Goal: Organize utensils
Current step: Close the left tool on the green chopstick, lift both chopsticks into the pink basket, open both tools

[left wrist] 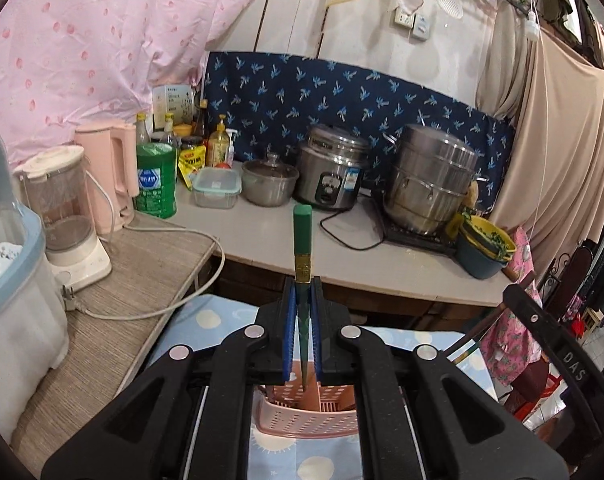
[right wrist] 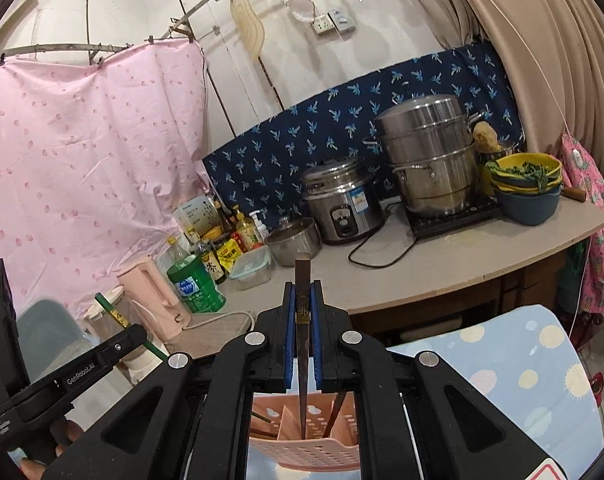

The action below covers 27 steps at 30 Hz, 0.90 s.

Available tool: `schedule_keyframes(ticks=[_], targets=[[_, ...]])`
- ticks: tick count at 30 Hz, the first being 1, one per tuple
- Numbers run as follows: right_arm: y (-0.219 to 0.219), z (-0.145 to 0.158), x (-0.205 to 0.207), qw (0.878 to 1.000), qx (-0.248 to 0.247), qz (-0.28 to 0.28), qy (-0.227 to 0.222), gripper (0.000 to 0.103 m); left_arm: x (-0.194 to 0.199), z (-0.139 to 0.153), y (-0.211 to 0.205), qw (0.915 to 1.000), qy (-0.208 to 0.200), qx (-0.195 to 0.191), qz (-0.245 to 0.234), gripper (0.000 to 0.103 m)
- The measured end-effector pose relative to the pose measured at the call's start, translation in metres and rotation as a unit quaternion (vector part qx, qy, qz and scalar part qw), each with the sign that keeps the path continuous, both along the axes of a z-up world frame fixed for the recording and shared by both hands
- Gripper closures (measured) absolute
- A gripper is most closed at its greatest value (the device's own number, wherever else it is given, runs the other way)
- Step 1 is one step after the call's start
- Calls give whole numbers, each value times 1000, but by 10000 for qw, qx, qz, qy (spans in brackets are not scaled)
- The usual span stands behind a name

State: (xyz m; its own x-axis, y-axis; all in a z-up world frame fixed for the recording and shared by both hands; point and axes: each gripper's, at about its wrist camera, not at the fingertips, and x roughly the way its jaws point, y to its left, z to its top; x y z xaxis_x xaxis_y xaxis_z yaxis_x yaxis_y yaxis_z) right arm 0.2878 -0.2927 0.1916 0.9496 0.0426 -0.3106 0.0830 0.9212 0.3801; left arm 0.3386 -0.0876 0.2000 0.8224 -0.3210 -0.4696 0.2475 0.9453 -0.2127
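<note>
My left gripper (left wrist: pixel 302 292) is shut on a green chopstick (left wrist: pixel 302 236) with a gold band, held upright, its tip down inside the pink perforated utensil basket (left wrist: pixel 302 420). My right gripper (right wrist: pixel 302 300) is shut on a dark brown chopstick (right wrist: pixel 302 280), also upright, its tip inside the same pink basket (right wrist: pixel 306 452). Another brown chopstick (right wrist: pixel 336 414) leans in the basket. The left gripper and its green chopstick (right wrist: pixel 114 312) show at the left of the right wrist view. The right gripper's body (left wrist: pixel 550 344) shows at the right of the left wrist view.
The basket stands on a blue cloth with suns and dots (right wrist: pixel 522 364). Behind is a counter (left wrist: pixel 270 236) with a rice cooker (left wrist: pixel 330 172), steamer pot (left wrist: pixel 430 176), small lidded pot, bottles, green canister (left wrist: pixel 156 180), pink kettle (left wrist: pixel 110 176) and blender (left wrist: pixel 62 208).
</note>
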Motion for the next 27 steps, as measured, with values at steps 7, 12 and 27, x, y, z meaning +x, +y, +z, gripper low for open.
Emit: schedule_keyframes(ticks=[7,12,27], targets=[[10,-35,16,9992,-101,146,363,96,10,-25,-3,9997,223,80,-30,96],[10,-39,12,9991,-70,143,391,91,9,-29,-2,9997,225,90,-42,88],[20,-22,-48,9993,-39,322,196,88,-44,-19,10,9998,31,207,16,66]])
